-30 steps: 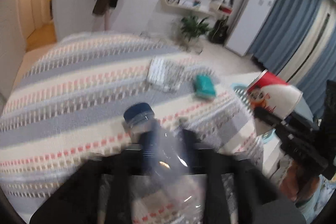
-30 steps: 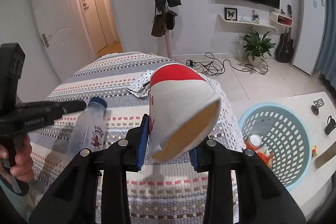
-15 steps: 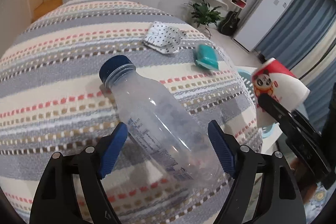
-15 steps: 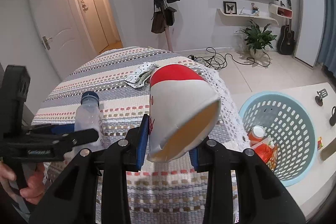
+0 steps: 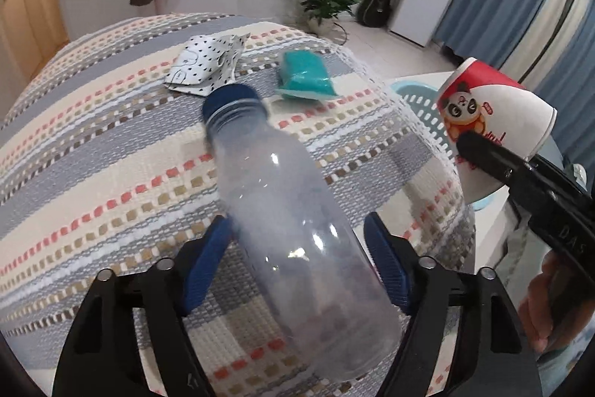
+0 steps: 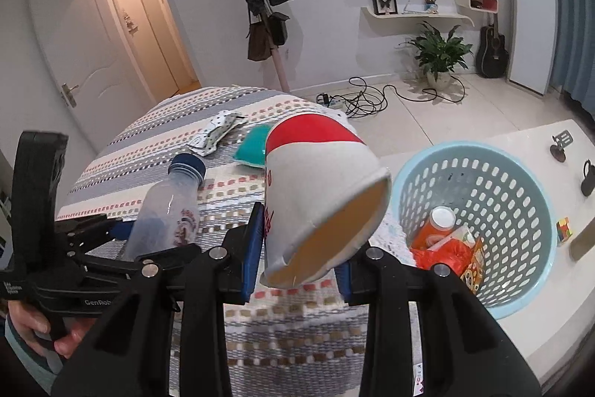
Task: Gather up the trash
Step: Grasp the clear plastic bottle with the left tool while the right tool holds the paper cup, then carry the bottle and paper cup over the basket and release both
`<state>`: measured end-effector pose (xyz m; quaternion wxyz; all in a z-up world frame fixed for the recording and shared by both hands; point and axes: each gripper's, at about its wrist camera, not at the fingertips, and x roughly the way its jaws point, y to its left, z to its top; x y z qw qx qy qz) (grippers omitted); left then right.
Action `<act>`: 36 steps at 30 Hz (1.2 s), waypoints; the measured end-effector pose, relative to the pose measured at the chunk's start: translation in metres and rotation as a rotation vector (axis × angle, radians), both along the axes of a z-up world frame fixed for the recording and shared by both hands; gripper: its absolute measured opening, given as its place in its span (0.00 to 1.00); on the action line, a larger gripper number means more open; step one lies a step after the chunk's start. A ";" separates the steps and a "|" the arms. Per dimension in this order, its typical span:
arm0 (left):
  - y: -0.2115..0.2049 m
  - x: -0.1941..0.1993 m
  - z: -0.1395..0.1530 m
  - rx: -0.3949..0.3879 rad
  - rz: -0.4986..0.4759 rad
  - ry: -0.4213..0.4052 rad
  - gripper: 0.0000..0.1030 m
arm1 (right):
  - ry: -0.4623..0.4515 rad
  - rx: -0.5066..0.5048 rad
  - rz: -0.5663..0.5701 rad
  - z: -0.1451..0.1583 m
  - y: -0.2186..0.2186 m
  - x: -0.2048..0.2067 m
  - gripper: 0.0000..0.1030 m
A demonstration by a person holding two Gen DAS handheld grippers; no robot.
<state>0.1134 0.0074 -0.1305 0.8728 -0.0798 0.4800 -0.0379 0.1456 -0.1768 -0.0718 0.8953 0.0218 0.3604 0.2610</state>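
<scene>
A clear plastic bottle [image 5: 293, 222] with a blue cap sits between the blue pads of my left gripper [image 5: 297, 248], which is shut on it above the striped bed cover; it also shows in the right wrist view [image 6: 163, 211]. My right gripper [image 6: 297, 240] is shut on a red and white paper cup [image 6: 316, 188], tilted mouth-down to the right; the cup also shows in the left wrist view [image 5: 491, 121]. A light blue trash basket [image 6: 520, 173] with trash inside stands to the right on the floor.
On the striped bed cover [image 5: 93, 155] lie a dotted white wrapper [image 5: 202, 64] and a teal packet [image 5: 305, 75]. A white low table [image 6: 572, 151] with small items stands beside the basket. A coat stand, a plant and a guitar are at the back.
My left gripper has closed on the bottle and raised it off the cover. The right gripper with the cup has shifted slightly towards the basket.
</scene>
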 end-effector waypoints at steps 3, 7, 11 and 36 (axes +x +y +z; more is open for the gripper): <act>0.012 -0.007 0.000 -0.017 0.029 0.008 0.66 | 0.011 0.005 -0.010 -0.003 -0.005 0.003 0.29; 0.032 -0.014 0.003 -0.038 0.070 0.026 0.62 | 0.026 0.012 -0.013 -0.009 -0.007 0.006 0.29; 0.035 -0.010 0.003 -0.035 0.057 0.045 0.62 | 0.041 0.024 -0.011 -0.014 -0.006 0.010 0.29; -0.063 0.051 0.096 -0.092 -0.139 -0.261 0.43 | -0.136 0.031 -0.144 0.049 -0.065 0.039 0.29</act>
